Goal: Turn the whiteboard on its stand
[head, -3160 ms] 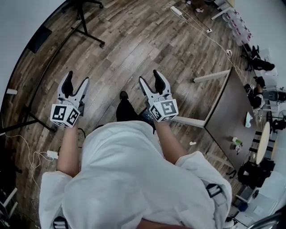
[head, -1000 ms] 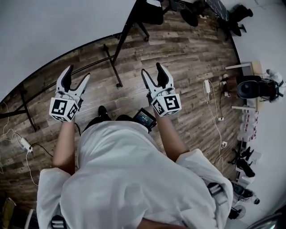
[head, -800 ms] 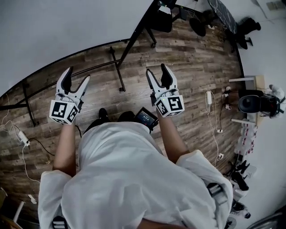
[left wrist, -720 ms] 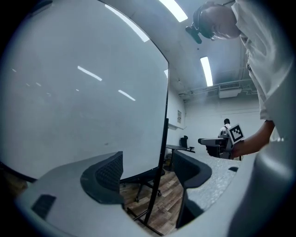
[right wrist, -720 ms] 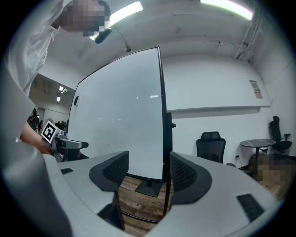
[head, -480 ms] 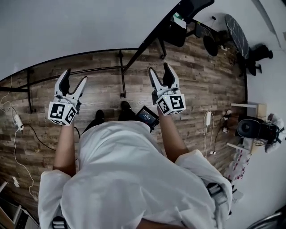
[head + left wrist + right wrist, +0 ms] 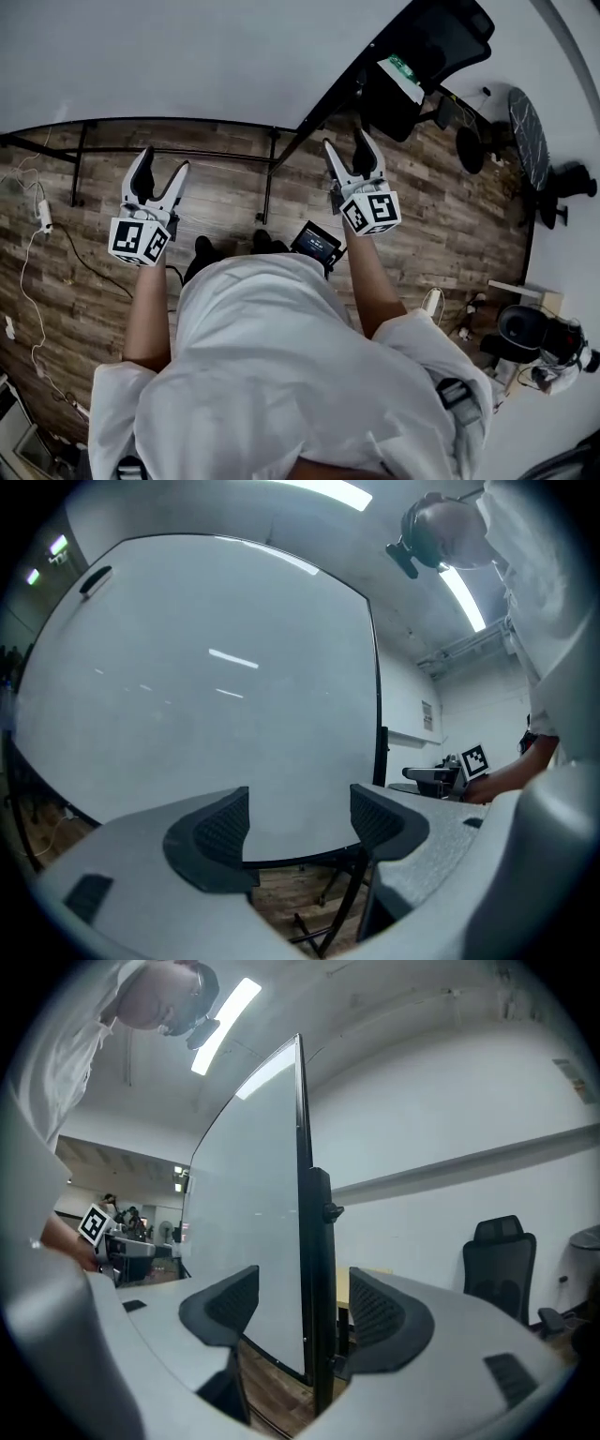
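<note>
The whiteboard (image 7: 187,56) is a large pale panel in a black frame that fills the top of the head view. Its black stand legs (image 7: 270,183) reach down to the wood floor. My left gripper (image 7: 159,173) is open and empty, facing the board's face (image 7: 206,667) a short way off. My right gripper (image 7: 349,155) is also open and empty. It points at the board's right edge, where the black stand post (image 7: 314,1241) shows in line with the gap between the jaws but beyond them. No jaw touches the board.
A black office chair (image 7: 441,47) stands right of the board, also in the right gripper view (image 7: 497,1251). A dark round table (image 7: 528,127) sits far right. Cables and a power strip (image 7: 42,216) lie on the floor at left. A small screen (image 7: 316,246) hangs at my waist.
The person has stepped and turned toward the whiteboard, which now fills the top of the view. Both grippers stayed open; the right one rose toward the board's right edge.
</note>
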Motion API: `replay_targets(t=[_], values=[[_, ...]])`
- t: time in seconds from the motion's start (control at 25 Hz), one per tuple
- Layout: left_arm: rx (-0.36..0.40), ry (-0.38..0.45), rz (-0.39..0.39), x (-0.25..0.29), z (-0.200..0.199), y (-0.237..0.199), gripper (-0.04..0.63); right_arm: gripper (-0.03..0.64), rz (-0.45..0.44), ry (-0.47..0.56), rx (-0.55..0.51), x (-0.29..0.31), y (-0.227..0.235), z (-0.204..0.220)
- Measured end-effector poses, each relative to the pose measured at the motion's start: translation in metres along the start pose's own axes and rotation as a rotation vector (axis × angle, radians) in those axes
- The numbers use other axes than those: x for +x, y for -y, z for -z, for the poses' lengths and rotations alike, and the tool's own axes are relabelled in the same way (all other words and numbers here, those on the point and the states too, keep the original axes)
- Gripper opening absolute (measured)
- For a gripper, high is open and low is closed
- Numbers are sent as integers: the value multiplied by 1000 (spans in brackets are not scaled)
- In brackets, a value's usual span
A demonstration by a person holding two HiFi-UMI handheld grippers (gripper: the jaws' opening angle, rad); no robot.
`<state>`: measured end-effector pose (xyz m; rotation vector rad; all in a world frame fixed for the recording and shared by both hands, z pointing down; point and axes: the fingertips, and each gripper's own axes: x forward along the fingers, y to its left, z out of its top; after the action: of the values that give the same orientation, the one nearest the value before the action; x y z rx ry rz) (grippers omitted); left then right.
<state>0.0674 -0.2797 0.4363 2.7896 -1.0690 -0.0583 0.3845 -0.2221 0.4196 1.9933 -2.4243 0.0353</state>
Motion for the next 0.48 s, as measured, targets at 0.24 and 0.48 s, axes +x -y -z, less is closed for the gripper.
replay_targets(t=[0.24, 0.48], values=[[-3, 11, -128, -25, 3, 7, 324, 298, -147, -7, -12, 28, 16, -1], [-24, 1, -218, -47, 16, 15, 324, 313, -337, -25, 13, 51, 17, -6]])
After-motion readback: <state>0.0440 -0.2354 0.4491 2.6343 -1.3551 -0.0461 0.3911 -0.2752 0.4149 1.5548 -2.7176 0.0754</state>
